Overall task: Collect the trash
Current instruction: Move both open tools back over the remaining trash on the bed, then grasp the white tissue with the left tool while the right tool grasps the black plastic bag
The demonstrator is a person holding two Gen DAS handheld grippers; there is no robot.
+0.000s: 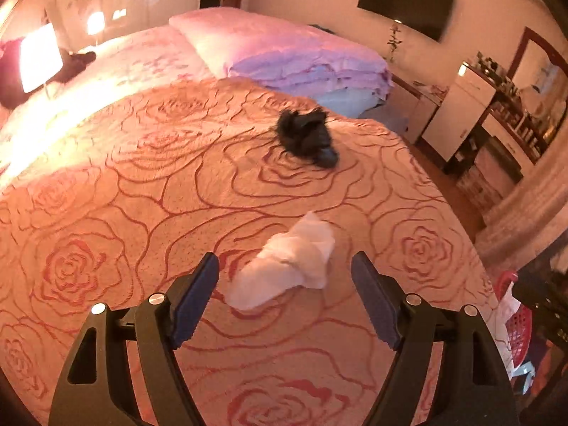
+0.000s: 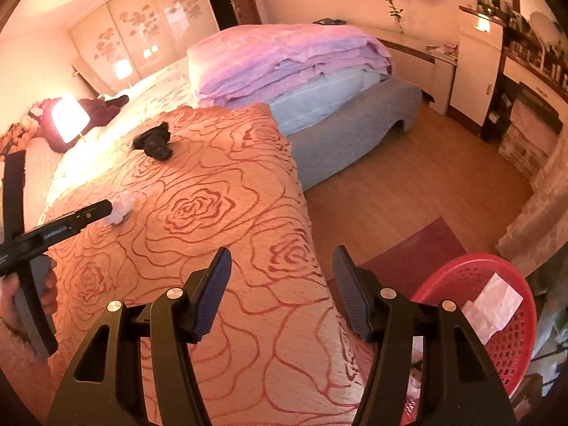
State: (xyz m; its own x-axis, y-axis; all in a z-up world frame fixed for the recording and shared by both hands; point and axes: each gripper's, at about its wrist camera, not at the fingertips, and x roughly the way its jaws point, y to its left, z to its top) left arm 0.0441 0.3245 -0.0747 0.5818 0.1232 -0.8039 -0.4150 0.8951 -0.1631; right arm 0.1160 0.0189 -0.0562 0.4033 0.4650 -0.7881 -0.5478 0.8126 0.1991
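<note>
A crumpled white tissue (image 1: 287,262) lies on the orange rose-patterned bedspread (image 1: 142,184). My left gripper (image 1: 285,266) is open and hangs just above it, one finger on each side. The tissue also shows in the right wrist view (image 2: 122,207), past the left gripper's tip. A black crumpled bag (image 1: 307,136) lies farther up the bed and shows in the right wrist view too (image 2: 154,142). My right gripper (image 2: 282,261) is open and empty over the bed's corner. A red plastic basket (image 2: 511,340) with white paper (image 2: 491,305) in it stands on the floor at lower right.
Folded pink and purple quilts (image 2: 284,60) are stacked at the bed's far end. A lit lamp (image 2: 69,117) stands at left. Wooden floor (image 2: 408,177) and a dark red mat (image 2: 415,252) lie right of the bed. Cabinets and shelves (image 2: 525,71) line the right wall.
</note>
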